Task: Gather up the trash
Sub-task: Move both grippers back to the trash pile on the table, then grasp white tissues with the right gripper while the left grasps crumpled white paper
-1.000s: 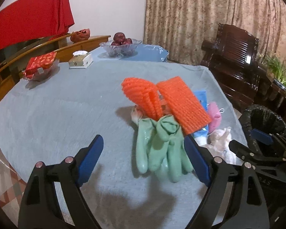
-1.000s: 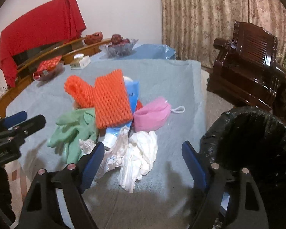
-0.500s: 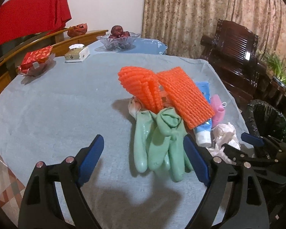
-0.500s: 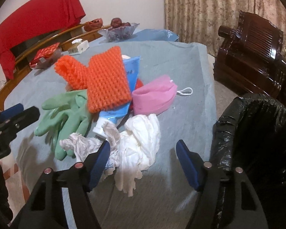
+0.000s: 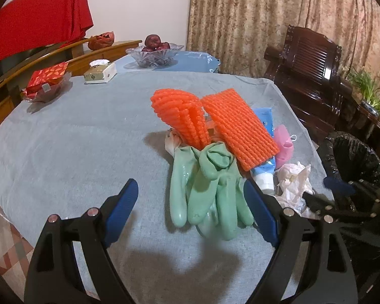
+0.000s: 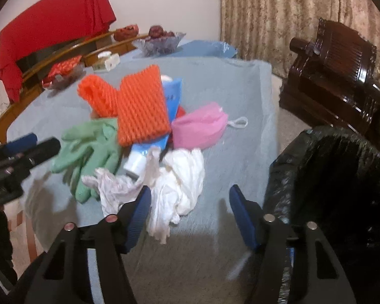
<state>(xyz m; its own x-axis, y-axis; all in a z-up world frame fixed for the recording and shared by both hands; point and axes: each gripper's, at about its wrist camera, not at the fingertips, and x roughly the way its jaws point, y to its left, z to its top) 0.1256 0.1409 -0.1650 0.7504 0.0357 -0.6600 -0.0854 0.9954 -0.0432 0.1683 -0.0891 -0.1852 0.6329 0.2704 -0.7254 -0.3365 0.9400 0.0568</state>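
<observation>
A trash pile lies on the grey tablecloth [image 5: 63, 139]: green rubber gloves [image 5: 210, 185] [image 6: 88, 147], orange foam netting [image 5: 235, 129] [image 6: 139, 109], a blue tube [image 5: 264, 172] [image 6: 172, 93], a pink pouch [image 5: 283, 144] [image 6: 200, 129] and crumpled white tissue [image 5: 293, 179] [image 6: 177, 182]. My left gripper [image 5: 190, 207] is open, just short of the gloves. My right gripper [image 6: 187, 210] is open, with the white tissue at its left finger. A bin with a black bag [image 6: 337, 190] [image 5: 357, 157] stands at the table's right edge.
At the far side stand a glass fruit bowl [image 5: 154, 55], a tissue box [image 5: 100, 72] and a dish with a red packet [image 5: 46, 83]. A dark wooden armchair [image 5: 309, 76] and curtains stand beyond the table on the right.
My right gripper has moved forward and down toward the white tissue. My left gripper has shifted slightly, still facing the gloves. Both stay open.
</observation>
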